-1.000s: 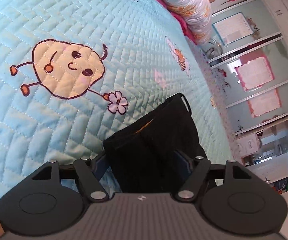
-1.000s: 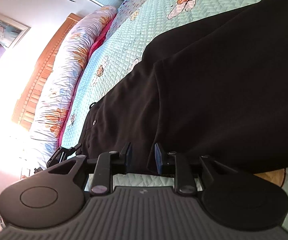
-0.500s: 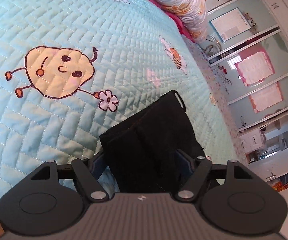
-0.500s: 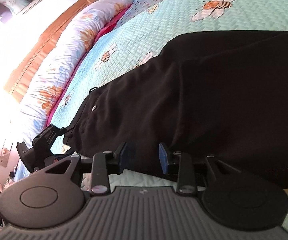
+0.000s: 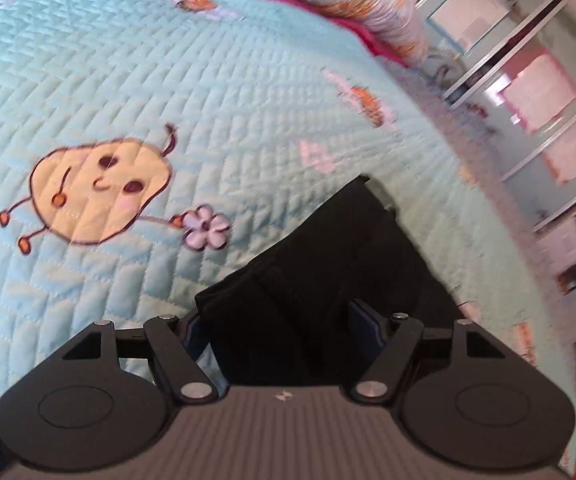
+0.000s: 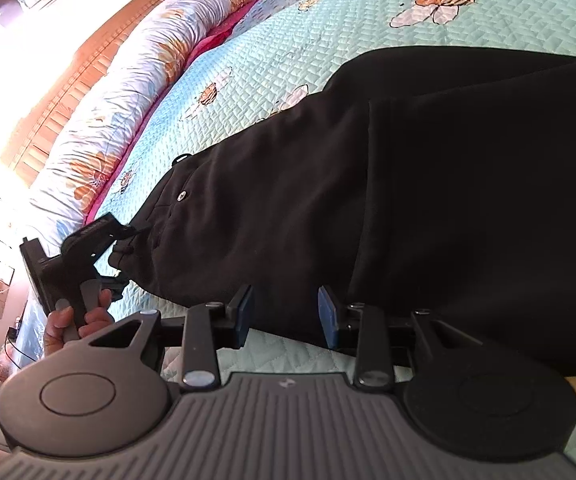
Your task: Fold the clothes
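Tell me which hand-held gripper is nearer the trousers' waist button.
Left. The left hand-held gripper is at the waistband, just below the button. The right hand-held gripper sits further along the trousers, at their near edge.

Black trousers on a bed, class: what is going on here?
A person is folding black trousers on a quilted blue bedspread, holding a gripper in each hand. The left gripper sits at the waistband end with cloth between its wide fingers; whether the pads press it is unclear. The right gripper is at the near edge; its jaws have just been opening, with the cloth edge between them, apparently unpinched. The trousers lie lengthwise, one layer over another.
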Demonstrator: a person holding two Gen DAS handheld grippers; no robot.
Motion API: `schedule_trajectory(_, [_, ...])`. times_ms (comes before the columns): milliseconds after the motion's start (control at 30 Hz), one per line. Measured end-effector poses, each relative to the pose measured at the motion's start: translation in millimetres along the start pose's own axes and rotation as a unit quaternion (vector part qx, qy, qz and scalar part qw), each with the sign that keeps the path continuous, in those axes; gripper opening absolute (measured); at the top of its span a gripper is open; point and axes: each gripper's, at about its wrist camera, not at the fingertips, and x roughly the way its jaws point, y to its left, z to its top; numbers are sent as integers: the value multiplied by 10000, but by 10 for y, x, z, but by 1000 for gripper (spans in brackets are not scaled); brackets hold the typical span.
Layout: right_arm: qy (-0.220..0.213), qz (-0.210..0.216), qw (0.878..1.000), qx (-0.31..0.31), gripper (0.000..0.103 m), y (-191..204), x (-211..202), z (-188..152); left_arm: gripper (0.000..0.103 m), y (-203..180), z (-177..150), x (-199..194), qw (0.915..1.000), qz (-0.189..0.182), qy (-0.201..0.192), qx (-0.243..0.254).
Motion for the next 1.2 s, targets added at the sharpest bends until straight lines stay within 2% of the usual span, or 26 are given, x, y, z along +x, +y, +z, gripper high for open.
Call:
schedule_trajectory(133, [-23,-29,10000,26,37,-16,7,9,63,-18,-5,-21,9997,143,-83,156])
schedule_trajectory(267, [-65,1,9998,184,37,-71,-17,17,45,-180,-12,-74,9973,379,-219,589])
schedule_trajectory(367, [-164,-8,9997,174,37,-82,-74,33,40,-280,-16,-91,9952,547,-260,768])
schedule_trajectory(500, [-399,-26,9991,138,37,-103,-212,65,38,-350,-15,-98,9933,707,-274,870])
schedule_trajectory(700, [-818,-302,9955,375,37,-391,-325,141,36,-472,-18,-120,9894,917,-326,1074])
schedule_trajectory(733, [-949,-277,9940,461,37,-443,-308,160,36,-492,-17,-125,9888,944,-334,1105])
schedule_trajectory(800, [-1043,57,9924,658,37,-530,-201,193,35,-530,-19,-148,9878,982,-366,1155])
schedule_trajectory(867, [-611,77,9958,679,37,-599,128,171,34,-591,-31,-169,9860,1052,-399,1232])
schedule_trajectory(900, [-393,86,9968,688,33,-634,293,160,34,-620,-34,-174,9850,1094,-411,1271])
schedule_trajectory(967, [-708,-60,9975,37,23,-590,375,103,34,-679,-40,-185,9828,1181,-434,1350])
schedule_trajectory(1067, [-534,-123,9985,-34,25,-514,299,195,34,-706,-49,-186,9814,1266,-435,1372])
schedule_trajectory(1167, [-933,464,9942,254,25,-437,-55,200,34,-705,-59,-169,9804,1328,-420,1390])
schedule_trajectory(1200, [-1034,545,9929,238,25,-416,-136,163,34,-705,-58,-161,9802,1344,-415,1395])
